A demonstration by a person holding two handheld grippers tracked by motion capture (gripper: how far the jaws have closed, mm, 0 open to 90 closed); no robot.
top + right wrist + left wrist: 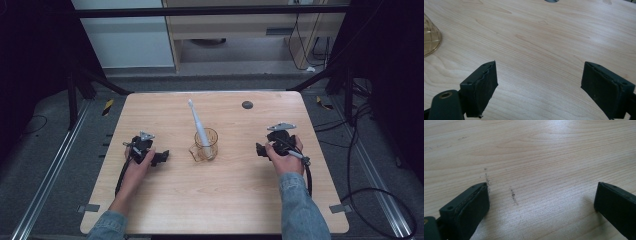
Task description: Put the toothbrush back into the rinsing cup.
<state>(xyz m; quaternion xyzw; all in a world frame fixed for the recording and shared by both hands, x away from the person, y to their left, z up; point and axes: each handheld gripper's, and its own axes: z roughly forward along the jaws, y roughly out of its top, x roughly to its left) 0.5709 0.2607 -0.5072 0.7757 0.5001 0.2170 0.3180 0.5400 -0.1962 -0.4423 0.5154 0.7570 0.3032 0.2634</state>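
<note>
While both our grippers rest empty with jaws spread | left gripper [161,158] sits lower left of the cup [205,144], nearer than right gripper [259,149] | toothbrush [197,122] stands in cup at frame centre, long axis leaning toward upper left | table [240,200] otherwise bare.

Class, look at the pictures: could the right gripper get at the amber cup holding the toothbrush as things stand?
Probably yes. The right gripper has its jaws wide open and nothing between them, and only bare table lies between it and the amber cup, where the toothbrush leans.
</note>
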